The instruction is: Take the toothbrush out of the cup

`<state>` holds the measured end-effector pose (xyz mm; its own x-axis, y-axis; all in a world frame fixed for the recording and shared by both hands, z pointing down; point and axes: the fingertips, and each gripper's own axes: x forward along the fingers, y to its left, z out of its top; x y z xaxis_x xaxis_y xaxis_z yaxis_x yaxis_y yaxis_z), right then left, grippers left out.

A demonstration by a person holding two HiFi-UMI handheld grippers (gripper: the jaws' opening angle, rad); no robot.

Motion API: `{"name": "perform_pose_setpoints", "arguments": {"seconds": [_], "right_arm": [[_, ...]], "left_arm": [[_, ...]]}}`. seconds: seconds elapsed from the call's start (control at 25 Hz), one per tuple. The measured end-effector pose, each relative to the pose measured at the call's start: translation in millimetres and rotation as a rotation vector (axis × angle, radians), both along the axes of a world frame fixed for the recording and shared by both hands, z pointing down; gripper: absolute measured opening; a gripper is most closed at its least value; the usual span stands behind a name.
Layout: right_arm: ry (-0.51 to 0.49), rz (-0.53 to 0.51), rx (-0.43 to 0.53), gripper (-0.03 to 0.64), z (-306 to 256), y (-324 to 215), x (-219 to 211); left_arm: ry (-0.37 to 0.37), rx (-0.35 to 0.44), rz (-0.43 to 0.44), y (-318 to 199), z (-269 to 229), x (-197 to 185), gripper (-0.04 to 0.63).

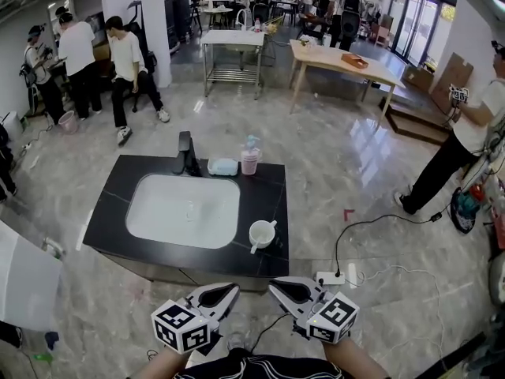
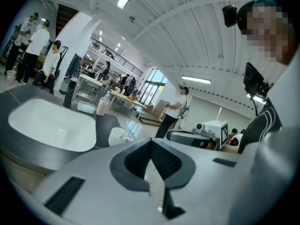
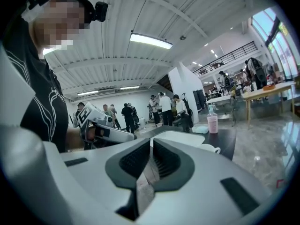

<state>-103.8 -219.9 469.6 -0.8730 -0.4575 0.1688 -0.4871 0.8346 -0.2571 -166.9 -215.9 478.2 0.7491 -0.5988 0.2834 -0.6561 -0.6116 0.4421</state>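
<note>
A white cup (image 1: 261, 232) stands at the front right corner of the black counter (image 1: 264, 189), beside the white sink (image 1: 183, 209). A pale toothbrush (image 1: 255, 248) leans out over the cup's near rim. Both grippers hover low in the head view, short of the counter's front edge and apart from the cup. My left gripper (image 1: 234, 288) is shut and empty, its pads meeting in the left gripper view (image 2: 151, 141), where the cup (image 2: 117, 136) shows ahead. My right gripper (image 1: 273, 283) is shut too (image 3: 151, 140), with the cup (image 3: 209, 148) ahead to its right.
A black faucet (image 1: 185, 155), a pale blue soap dish (image 1: 222, 166) and a pink pump bottle (image 1: 250, 159) stand along the counter's far edge. A power strip (image 1: 331, 278) and its cable lie on the floor to the right. People and tables stand farther off.
</note>
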Motion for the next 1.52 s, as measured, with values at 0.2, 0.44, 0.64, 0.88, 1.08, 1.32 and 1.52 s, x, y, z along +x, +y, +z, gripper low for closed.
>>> {"name": "perform_pose_setpoints", "arguments": {"seconds": [0.2,0.44,0.64,0.88,1.08,1.32,1.52], "right_arm": [[0.060,0.040,0.013,0.010,13,-14,0],[0.141,0.074,0.055,0.067,30,-31,-5],[0.226,0.104,0.107,0.098,42,-51,-9],[0.438,0.099,0.250,0.131,66,-71,-15],[0.666,0.093,0.443,0.130,83,-90,-18],[0.702,0.100,0.472,0.130,94,-102,-22],[0.748,0.079,0.513,0.129,101,-104,-26]], "left_arm": [[0.001,-0.008,0.035,-10,3,-2,-0.002],[-0.004,-0.020,0.058,-21,10,-9,-0.002],[-0.020,-0.028,0.072,-28,16,-16,-0.002],[-0.026,-0.038,0.068,-33,21,-24,-0.002],[-0.029,-0.051,0.066,-37,24,-31,-0.002],[-0.036,-0.060,0.063,-41,29,-37,-0.002],[-0.040,-0.067,0.050,-39,30,-41,-0.002]]}}
